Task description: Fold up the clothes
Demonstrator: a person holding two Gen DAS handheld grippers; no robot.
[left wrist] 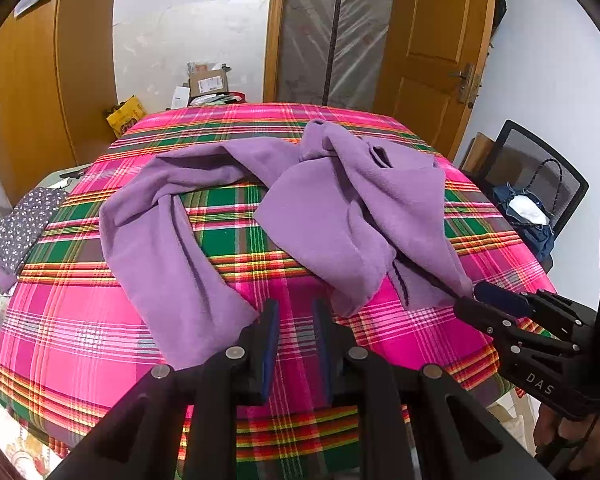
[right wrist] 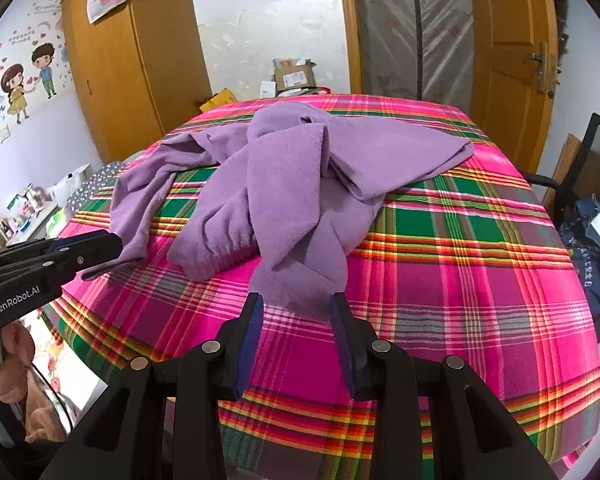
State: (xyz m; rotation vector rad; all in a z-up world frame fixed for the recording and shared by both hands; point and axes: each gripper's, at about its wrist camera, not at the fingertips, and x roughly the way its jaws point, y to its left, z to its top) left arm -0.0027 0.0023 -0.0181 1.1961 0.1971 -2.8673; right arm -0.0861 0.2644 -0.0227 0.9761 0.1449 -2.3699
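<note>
A crumpled purple fleece garment point(left wrist: 340, 208) lies across the plaid-covered bed point(left wrist: 100, 320), its long parts trailing toward the near edge. My left gripper point(left wrist: 295, 308) is open just right of the garment's near left end, with only bedspread between its fingers. In the right wrist view, the right gripper point(right wrist: 297, 300) is open with its tips at either side of the garment's point(right wrist: 292, 184) nearest end. The left wrist view shows the right gripper point(left wrist: 470, 298) touching that end from the right. Over in the right wrist view, the left gripper point(right wrist: 116, 242) hovers by the left end.
A black chair point(left wrist: 540, 168) with a blue bag stands right of the bed. A wooden door point(left wrist: 432, 40) is behind it and a wardrobe point(left wrist: 40, 100) is on the left. Boxes point(left wrist: 208, 80) sit beyond the far edge. A spotted cloth point(left wrist: 24, 224) lies left of the bed.
</note>
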